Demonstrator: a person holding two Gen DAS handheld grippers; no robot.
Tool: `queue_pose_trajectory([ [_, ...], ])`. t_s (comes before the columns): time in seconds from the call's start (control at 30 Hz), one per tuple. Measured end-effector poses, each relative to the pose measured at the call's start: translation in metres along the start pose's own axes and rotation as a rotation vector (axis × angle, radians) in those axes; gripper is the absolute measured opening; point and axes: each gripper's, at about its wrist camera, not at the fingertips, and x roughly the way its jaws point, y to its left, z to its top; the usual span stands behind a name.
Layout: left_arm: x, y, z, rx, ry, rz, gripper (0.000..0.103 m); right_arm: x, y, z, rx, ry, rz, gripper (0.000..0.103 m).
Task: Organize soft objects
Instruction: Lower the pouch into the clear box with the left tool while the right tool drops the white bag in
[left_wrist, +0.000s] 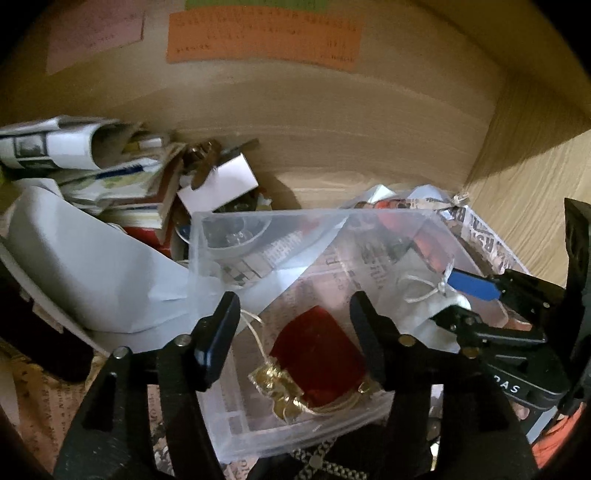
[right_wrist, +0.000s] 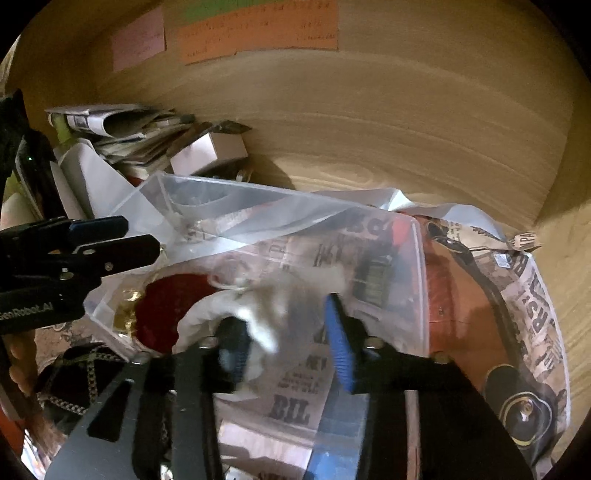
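Pouches lie in the clear bin (left_wrist: 236, 402) — red pouch (left_wrist: 317, 354) at 6 o'clock between the wide-open, empty left gripper (left_wrist: 295, 317); white pouch (right_wrist: 236, 314) soft, light, against the parted right gripper (right_wrist: 288, 332) — grip unclear. Pinch bunched cloth.
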Motion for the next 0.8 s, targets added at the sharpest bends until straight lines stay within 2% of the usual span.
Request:
queue_pose_trajectory([
  [0.07, -0.008, 0.000, 0.000, 0.001, -0.017, 0.002, 0.065, -0.007, -0.001, 0.000, 0.005, -0.018, 0.002, 0.058],
  [0.23, -0.033, -0.002, 0.002, 0.009, -0.077, 0.010, 0.071, -0.025, -0.002, 0.001, 0.010, -0.060, 0.004, 0.065],
  [0.3, -0.044, -0.003, 0.002, 0.013, -0.103, 0.016, 0.076, -0.037, -0.002, 0.002, 0.012, -0.098, 0.000, 0.074],
  [0.43, -0.066, -0.004, -0.001, 0.013, -0.153, 0.018, 0.085, -0.064, -0.003, 0.000, 0.021, -0.166, 0.004, 0.075],
  [0.5, -0.076, -0.005, -0.004, 0.015, -0.174, 0.016, 0.090, -0.076, -0.002, -0.002, 0.026, -0.197, 0.001, 0.081],
  [0.6, -0.089, -0.007, -0.011, 0.021, -0.197, 0.018, 0.096, -0.094, -0.003, -0.008, 0.026, -0.240, -0.010, 0.084],
  [0.8, -0.098, -0.012, -0.031, 0.037, -0.185, 0.017, 0.098, -0.111, -0.009, -0.030, 0.054, -0.252, -0.011, 0.085],
])
